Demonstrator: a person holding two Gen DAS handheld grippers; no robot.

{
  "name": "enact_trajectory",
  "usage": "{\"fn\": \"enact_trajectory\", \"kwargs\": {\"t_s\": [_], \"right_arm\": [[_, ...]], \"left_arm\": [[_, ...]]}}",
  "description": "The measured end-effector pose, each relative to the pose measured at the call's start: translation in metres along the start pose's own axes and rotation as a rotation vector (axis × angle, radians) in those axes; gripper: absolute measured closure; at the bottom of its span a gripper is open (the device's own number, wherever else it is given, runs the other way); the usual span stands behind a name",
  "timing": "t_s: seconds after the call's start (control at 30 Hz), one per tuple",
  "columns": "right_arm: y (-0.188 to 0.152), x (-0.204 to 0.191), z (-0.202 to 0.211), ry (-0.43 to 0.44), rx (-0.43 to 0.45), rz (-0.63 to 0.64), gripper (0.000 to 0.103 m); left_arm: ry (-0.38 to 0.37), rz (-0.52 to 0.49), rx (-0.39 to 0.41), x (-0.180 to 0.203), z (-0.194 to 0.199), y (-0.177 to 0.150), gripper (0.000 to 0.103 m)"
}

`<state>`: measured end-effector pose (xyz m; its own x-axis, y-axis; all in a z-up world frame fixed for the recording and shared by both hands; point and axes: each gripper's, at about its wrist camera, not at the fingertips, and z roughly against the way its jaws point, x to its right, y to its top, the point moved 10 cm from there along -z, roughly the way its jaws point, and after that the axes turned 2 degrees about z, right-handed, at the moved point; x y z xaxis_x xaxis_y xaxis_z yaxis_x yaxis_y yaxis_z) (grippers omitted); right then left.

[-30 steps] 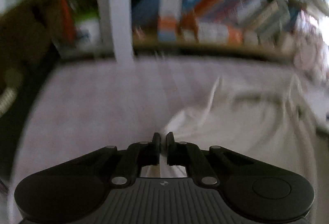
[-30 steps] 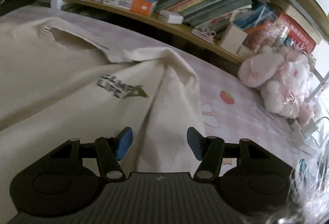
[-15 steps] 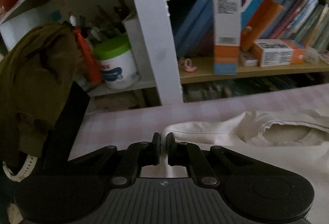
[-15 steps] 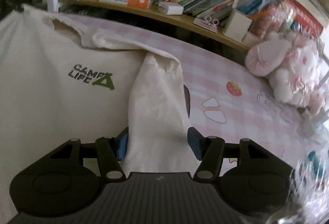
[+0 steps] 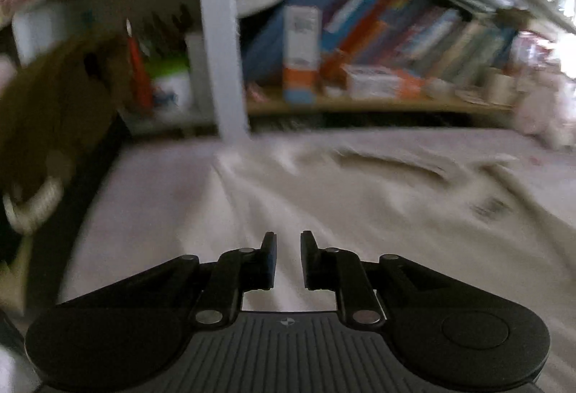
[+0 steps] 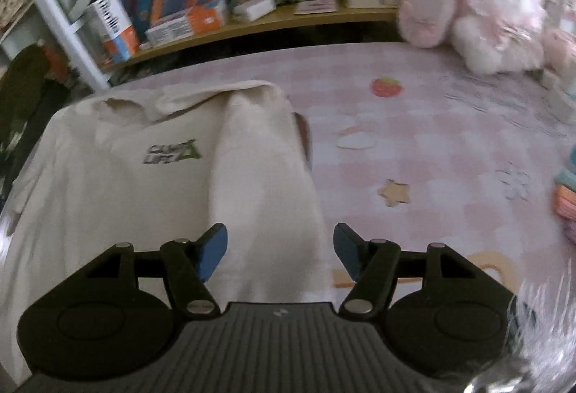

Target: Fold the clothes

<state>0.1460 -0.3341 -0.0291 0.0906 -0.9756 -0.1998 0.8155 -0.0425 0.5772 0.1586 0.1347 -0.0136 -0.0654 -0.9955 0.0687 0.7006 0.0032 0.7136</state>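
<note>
Cream cotton shirt (image 6: pixel 118 184) lies spread on the pink checked bed cover (image 6: pixel 432 126), chest print facing up, collar toward 12 o'clock. Its sleeve (image 6: pixel 262 169) on the 3 o'clock side is already folded inward over the body, making a long straight panel. The opposite side, at 9 o'clock, looks unfolded and spread out. Judged stage: first side fold done; second side and the lengthwise folds remain.

Right gripper (image 6: pixel 280 250) hovers above the folded panel, fingers released and wide, having just been opening; cloth lies below them, not pinched. Left gripper (image 5: pixel 288 258) sits over the shirt's other part, fingers parted slightly after just opening, nothing clamped between them; that view is blurred.

Around: bookshelf (image 6: pixel 252 25) at 12 o'clock, its white upright post (image 5: pixel 223 68) close to the shirt's far edge. Pink plush toy (image 6: pixel 478 14) at 2 o'clock, well apart. Dark olive garment (image 5: pixel 54 112) hangs at 9 o'clock, beside the bed edge. Nothing lies on the shirt itself.
</note>
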Motion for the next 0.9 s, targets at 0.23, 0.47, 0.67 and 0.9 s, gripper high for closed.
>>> {"fn": "enact_trajectory", "kwargs": {"t_s": [0.23, 0.47, 0.67, 0.9], "right_arm": [[-0.013, 0.016, -0.009, 0.019, -0.069, -0.054, 0.06], [0.014, 0.03, 0.002, -0.06, -0.016, 0.128, 0.096], [0.075, 0.097, -0.011, -0.428, 0.04, 0.411, 0.097], [0.093, 0.138, -0.064, -0.575, -0.025, 0.51, 0.097]], "left_arm": [[-0.056, 0.165, -0.103, 0.064, 0.031, -0.102, 0.087], [0.024, 0.181, -0.13, 0.078, 0.044, -0.13, 0.086], [0.058, 0.13, -0.145, 0.084, 0.05, -0.135, 0.086], [0.042, 0.13, -0.145, 0.104, 0.05, -0.134, 0.074]]}}
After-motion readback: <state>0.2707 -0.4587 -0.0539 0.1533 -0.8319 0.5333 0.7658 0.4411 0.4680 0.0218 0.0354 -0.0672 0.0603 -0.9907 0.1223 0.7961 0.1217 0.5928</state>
